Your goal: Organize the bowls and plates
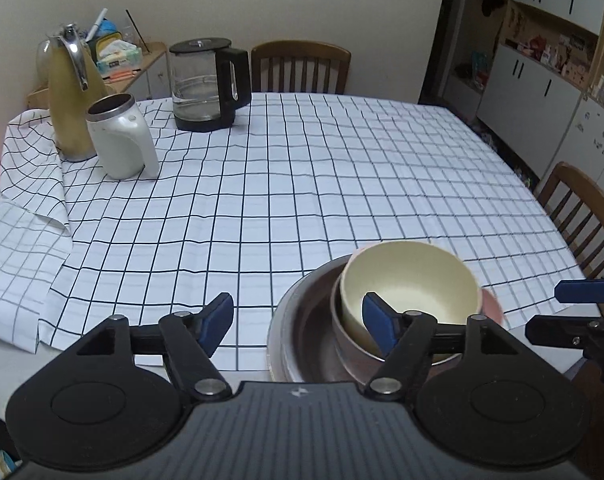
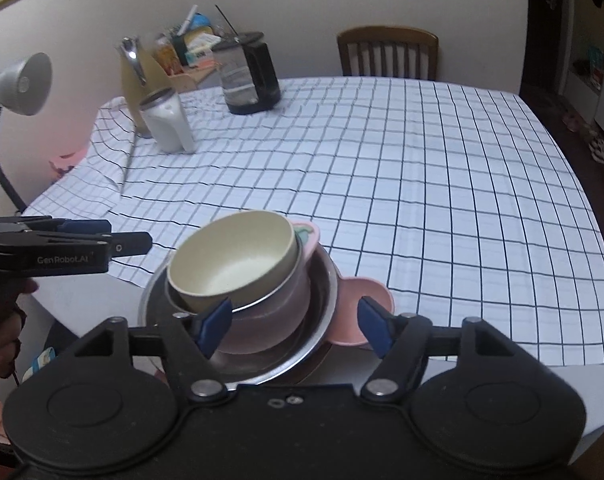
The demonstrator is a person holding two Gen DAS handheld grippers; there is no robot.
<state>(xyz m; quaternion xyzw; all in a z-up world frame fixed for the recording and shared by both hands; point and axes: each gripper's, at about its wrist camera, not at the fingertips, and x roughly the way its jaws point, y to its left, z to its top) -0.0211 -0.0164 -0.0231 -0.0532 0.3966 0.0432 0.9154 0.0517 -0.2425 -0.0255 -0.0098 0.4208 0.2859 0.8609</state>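
Note:
A stack of dishes stands at the near edge of the table. A cream bowl (image 1: 411, 280) (image 2: 232, 260) sits tilted inside a steel bowl (image 2: 278, 304), which rests in a wide steel basin (image 1: 286, 328) (image 2: 321, 320). A pink plate (image 2: 365, 300) lies under the basin and another pink dish (image 2: 307, 232) shows behind the cream bowl. My left gripper (image 1: 298, 326) is open and empty, just left of the stack. My right gripper (image 2: 294, 326) is open and empty, with its jaws low in front of the stack.
A checked tablecloth (image 1: 302, 184) covers the table. At the far left stand a white jug (image 1: 120, 140), a yellow thermos (image 1: 72, 92) and a glass kettle (image 1: 206, 84). Wooden chairs (image 1: 300, 66) stand at the far side and right. A desk lamp (image 2: 20, 84) is at left.

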